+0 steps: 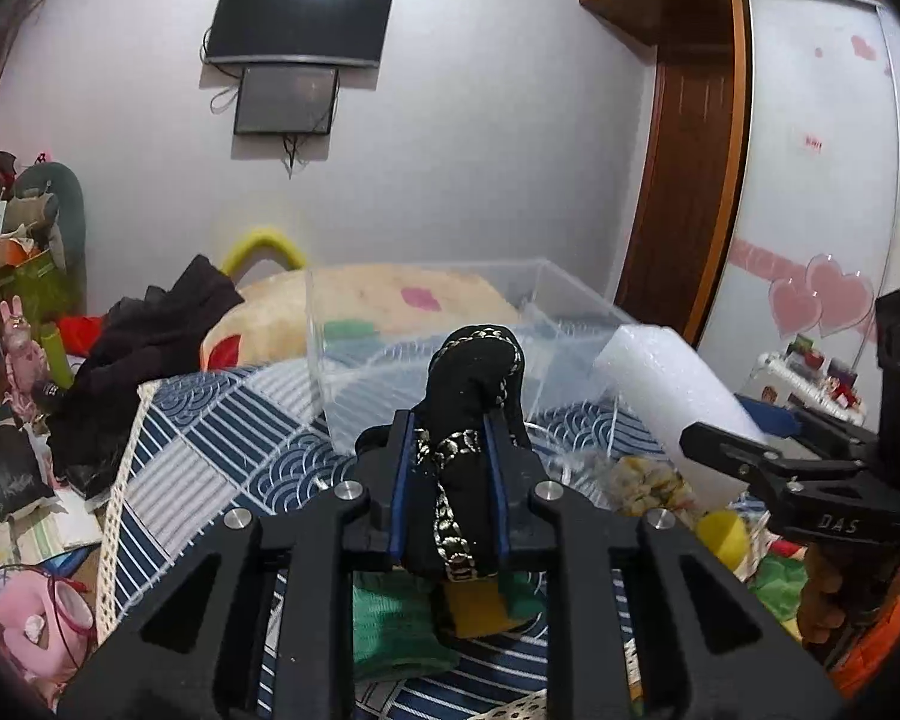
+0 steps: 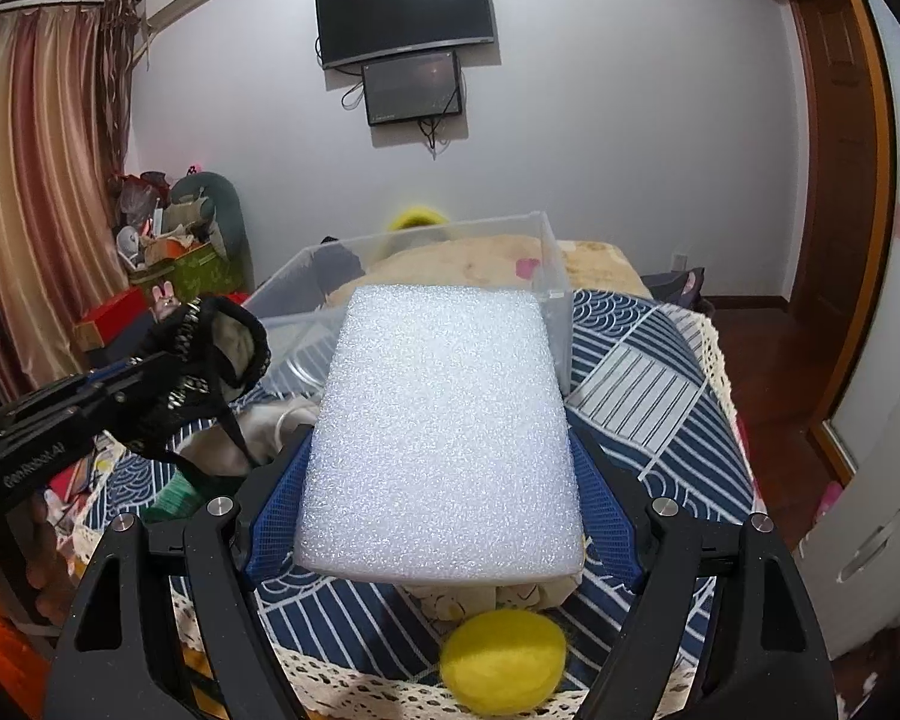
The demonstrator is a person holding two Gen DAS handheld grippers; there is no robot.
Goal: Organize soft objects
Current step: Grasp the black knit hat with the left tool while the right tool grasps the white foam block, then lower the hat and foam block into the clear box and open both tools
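Note:
My left gripper [image 1: 448, 459] is shut on a black fabric piece with gold trim [image 1: 471, 384], held above the patterned bed cover in front of the clear plastic box [image 1: 432, 324]. It also shows at the left of the right wrist view [image 2: 204, 354]. My right gripper [image 2: 444, 480] is shut on a white foam block [image 2: 444, 432], held just in front of the clear box [image 2: 555, 276]. The foam block also shows in the left wrist view [image 1: 672, 384], to the right of the box.
A yellow round pad [image 2: 504, 663] lies near the bed's front edge, with beige cloth [image 2: 480, 597] under the foam. Green cloth [image 1: 390, 618] lies under my left gripper. Dark clothes [image 1: 144, 354] and a large cushion [image 1: 390, 300] sit behind the box. Clutter fills the left floor.

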